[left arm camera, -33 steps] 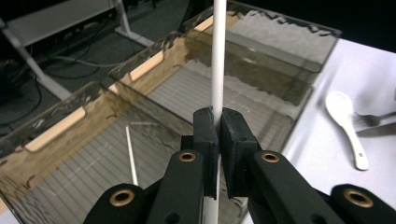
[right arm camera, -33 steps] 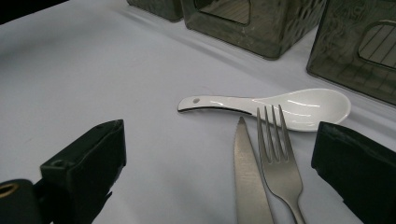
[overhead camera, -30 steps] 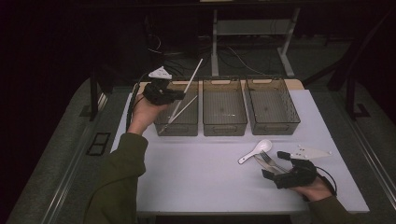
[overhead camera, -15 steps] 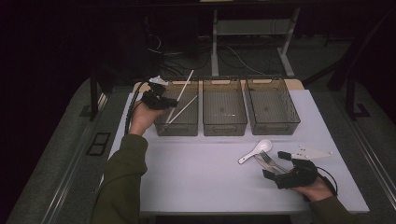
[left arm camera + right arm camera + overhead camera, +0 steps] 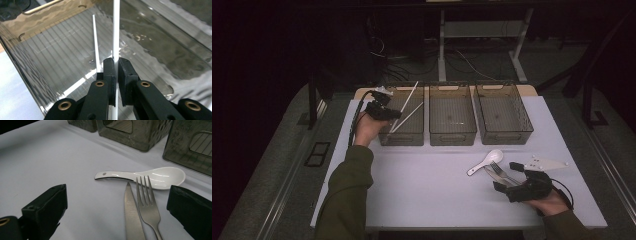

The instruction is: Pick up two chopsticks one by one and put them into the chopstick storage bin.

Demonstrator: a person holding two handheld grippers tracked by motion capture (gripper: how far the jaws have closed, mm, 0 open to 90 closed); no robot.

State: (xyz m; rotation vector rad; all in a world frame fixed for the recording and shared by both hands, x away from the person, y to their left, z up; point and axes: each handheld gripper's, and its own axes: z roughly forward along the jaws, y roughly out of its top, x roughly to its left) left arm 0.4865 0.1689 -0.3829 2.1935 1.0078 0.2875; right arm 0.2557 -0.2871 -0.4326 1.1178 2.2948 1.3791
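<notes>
The job in hand looks like sorting tableware into the three smoky translucent plastic bins lined up along the far edge of the desk (image 5: 432,200), and I judge it to be barely begun. The left gripper (image 5: 116,65) has its jaws clamped on a thin white plastic chopstick (image 5: 115,30), holding it over the left-hand bin (image 5: 398,135) near the desk's far left corner; the stick's far end points down into the bin, and it has not been let go. A second white chopstick (image 5: 408,116) already leans inside that same bin, so one piece seems delivered. The middle bin (image 5: 452,136) and the right-hand bin (image 5: 507,135) look empty, though their dark walls hide some of the floor. Toward the desk's near right corner, the right gripper (image 5: 117,202) rests low with its jaws wide apart and gripping nothing, a steel table knife (image 5: 132,217) and a steel fork (image 5: 147,202) lying between them, and a white ceramic soup spoon (image 5: 150,176) just beyond the fork's tines. Those three pieces are untouched on the desk, so most of the sorting remains. I can read no brand, label or writing on any of it.
</notes>
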